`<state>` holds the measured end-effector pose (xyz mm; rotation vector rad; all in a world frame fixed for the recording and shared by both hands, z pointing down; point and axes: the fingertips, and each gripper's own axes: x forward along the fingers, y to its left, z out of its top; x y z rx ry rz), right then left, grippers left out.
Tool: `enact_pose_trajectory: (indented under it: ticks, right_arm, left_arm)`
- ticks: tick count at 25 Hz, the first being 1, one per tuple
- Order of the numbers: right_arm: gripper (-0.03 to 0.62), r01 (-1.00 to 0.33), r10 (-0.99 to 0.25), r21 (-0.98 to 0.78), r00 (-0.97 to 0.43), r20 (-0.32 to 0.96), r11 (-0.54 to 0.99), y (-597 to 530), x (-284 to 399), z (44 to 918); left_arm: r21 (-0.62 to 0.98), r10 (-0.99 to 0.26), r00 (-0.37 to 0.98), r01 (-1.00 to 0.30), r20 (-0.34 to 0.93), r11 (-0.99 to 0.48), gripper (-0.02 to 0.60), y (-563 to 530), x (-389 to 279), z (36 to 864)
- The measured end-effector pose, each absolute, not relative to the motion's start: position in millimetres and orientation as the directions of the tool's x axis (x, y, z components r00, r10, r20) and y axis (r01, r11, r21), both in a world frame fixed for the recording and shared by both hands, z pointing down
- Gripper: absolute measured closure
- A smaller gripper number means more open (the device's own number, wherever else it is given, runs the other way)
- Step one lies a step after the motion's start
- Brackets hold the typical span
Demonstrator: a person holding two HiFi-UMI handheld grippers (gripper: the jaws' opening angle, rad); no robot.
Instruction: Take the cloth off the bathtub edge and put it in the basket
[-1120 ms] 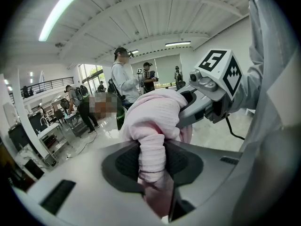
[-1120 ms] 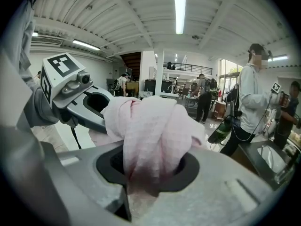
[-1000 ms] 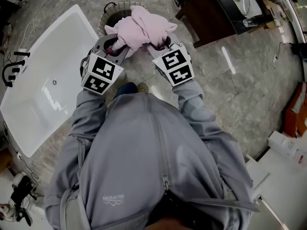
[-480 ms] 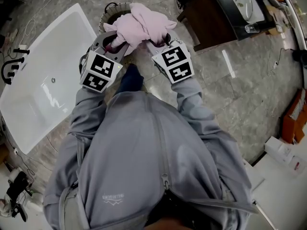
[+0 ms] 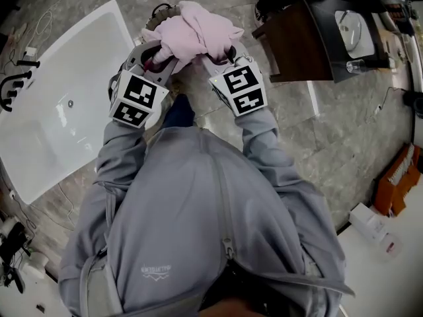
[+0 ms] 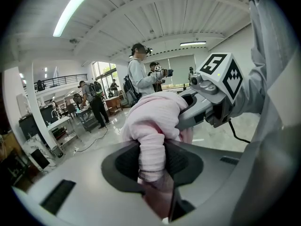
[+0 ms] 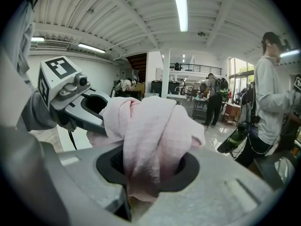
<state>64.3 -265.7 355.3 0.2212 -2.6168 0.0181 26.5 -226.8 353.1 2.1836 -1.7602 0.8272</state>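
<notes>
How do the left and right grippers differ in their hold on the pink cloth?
The left gripper pinches a narrow rolled strand of the cloth; the right gripper clamps a thicker bunch. In the head view the left gripper is at the bathtub edge, the right gripper over the floor. Both are shut on the cloth.

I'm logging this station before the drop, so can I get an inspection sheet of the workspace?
Surface: grey stone-look floor, no spill seen.
Job's things: pink cloth bunched, off the white bathtub, hiding most of the basket.
Clutter: orange box at the right edge.
Grippers: left gripper and right gripper both shut on the cloth.
Cables: black cable hangs from the right gripper.
Surroundings: dark vanity; people in the hall.
</notes>
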Motion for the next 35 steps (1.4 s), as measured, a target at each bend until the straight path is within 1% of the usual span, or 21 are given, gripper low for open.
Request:
enact_pose_trajectory:
  ticks: [8,14,20,27,35]
  right_arm:
    - [0.470,-0.112,-0.117,0.039,-0.858,0.500,0.993,-320,3,366]
    - [0.470,-0.095,-0.084,0.005,-0.857,0.508,0.995,-348,-30,382]
    - [0.470,-0.067,-0.049,-0.017,-0.852,0.521,0.998,-363,-49,394]
    - [0.470,0.025,0.042,-0.038,-0.837,0.545,0.999,-384,-52,419]
    - [0.470,0.083,0.110,-0.072,-0.803,0.586,0.994,-391,-70,466]
  left_arm:
    - [-0.178,-0.832,0.064,-0.965,0.551,-0.192,0.468,-274,-36,361]
    - [-0.168,-0.826,0.049,-0.971,0.562,-0.171,0.468,-303,-68,377]
    - [-0.151,-0.819,0.033,-0.978,0.573,-0.145,0.468,-317,-85,389]
    - [-0.135,-0.800,-0.010,-0.987,0.599,-0.089,0.466,-335,-85,413]
    - [-0.104,-0.779,-0.038,-0.994,0.626,-0.036,0.466,-341,-101,460]
